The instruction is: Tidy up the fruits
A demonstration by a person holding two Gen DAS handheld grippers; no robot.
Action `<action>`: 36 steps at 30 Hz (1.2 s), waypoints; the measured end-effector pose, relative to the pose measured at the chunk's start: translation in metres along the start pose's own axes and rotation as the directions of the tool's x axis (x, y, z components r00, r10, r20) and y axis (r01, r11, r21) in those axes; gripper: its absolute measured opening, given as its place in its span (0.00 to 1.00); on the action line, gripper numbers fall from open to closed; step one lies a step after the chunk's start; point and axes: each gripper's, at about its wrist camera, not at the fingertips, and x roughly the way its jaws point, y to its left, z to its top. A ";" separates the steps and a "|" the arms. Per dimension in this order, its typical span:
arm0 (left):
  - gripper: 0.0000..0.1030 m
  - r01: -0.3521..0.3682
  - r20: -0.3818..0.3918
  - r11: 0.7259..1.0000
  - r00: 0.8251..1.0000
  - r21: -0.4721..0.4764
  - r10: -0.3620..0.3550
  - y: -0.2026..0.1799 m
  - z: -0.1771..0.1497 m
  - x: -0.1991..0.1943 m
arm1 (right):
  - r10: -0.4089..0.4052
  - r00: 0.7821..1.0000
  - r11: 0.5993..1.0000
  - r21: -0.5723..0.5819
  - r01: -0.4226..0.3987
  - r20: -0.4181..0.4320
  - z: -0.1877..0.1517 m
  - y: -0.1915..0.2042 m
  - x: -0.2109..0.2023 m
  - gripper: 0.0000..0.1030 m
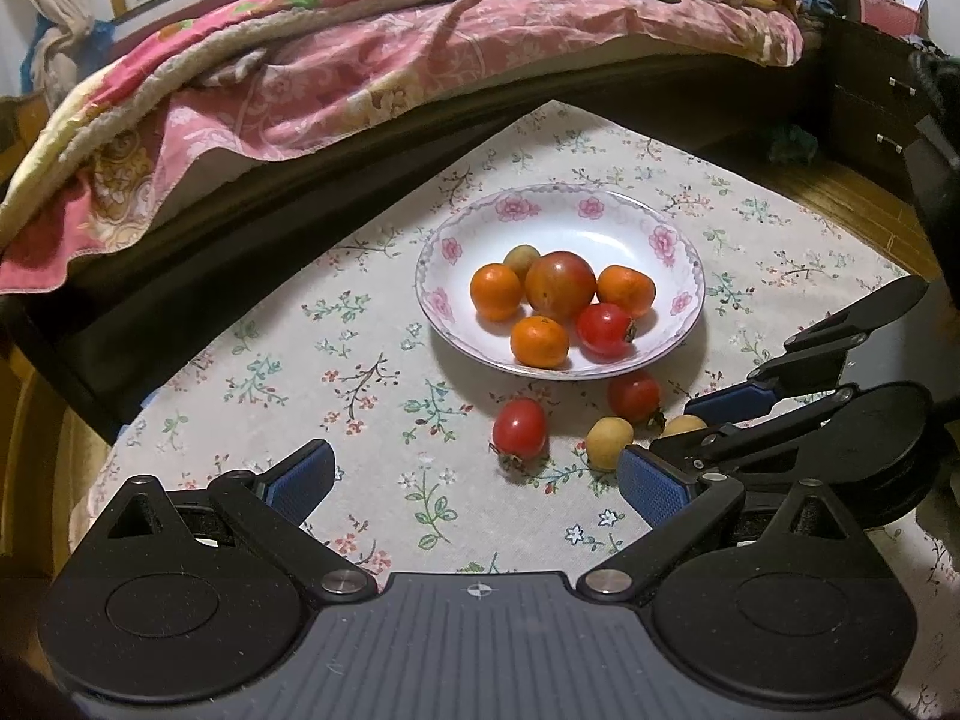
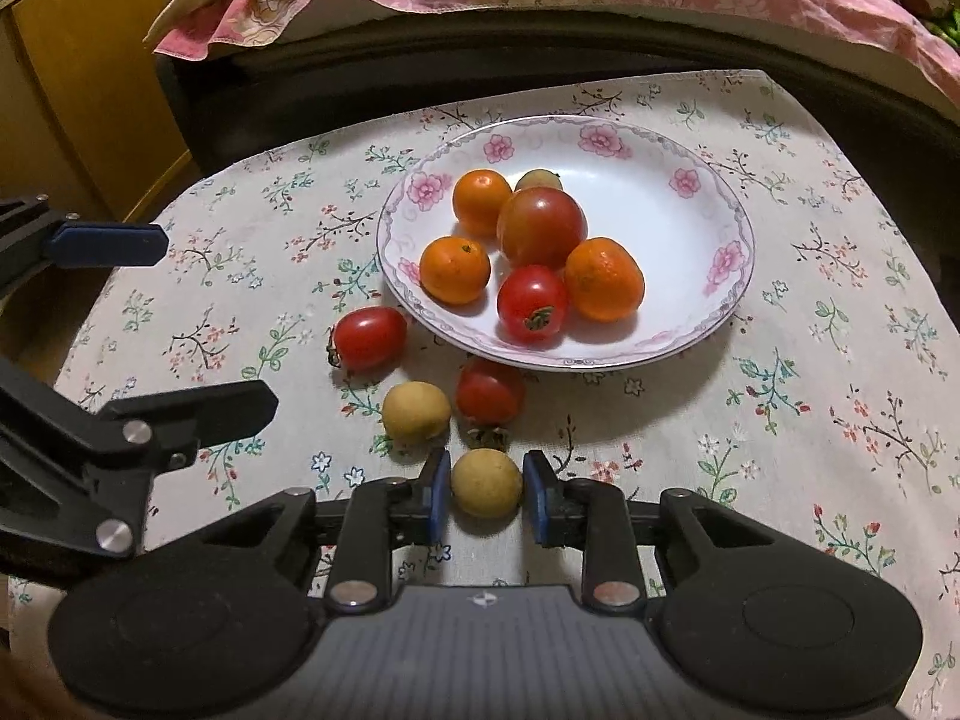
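A white flowered plate (image 1: 558, 222) (image 2: 660, 228) holds three oranges, a large tomato (image 2: 542, 227), a small red tomato (image 2: 532, 303) and a yellowish fruit at the back. On the cloth in front of the plate lie two red tomatoes (image 2: 369, 337) (image 2: 489, 391) and a small yellow fruit (image 2: 416, 410). My right gripper (image 2: 487, 501) (image 1: 690, 426) has its blue pads against both sides of a second yellow fruit (image 2: 486, 483) that rests on the cloth. My left gripper (image 1: 477, 480) (image 2: 219, 324) stands wide open to the left of the loose fruit, holding nothing.
A floral tablecloth (image 2: 810, 360) covers the small table. Behind the table runs a dark bed frame (image 1: 300, 192) with a pink quilt (image 1: 360, 72) hanging over it. A yellow cabinet (image 2: 78, 78) stands at the far left, and dark drawers (image 1: 870, 108) at the far right.
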 end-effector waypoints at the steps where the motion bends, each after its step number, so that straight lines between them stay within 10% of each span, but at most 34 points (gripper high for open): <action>1: 0.99 0.000 -0.003 1.000 1.000 0.001 0.000 0.000 0.000 0.001 | 0.000 1.000 1.000 0.000 0.000 -0.001 0.000 0.000 0.000 0.29; 36: 0.99 0.046 -0.074 0.996 0.996 0.078 -0.041 -0.029 -0.002 0.020 | -0.015 1.000 0.999 0.037 0.015 0.012 -0.003 -0.014 -0.019 0.29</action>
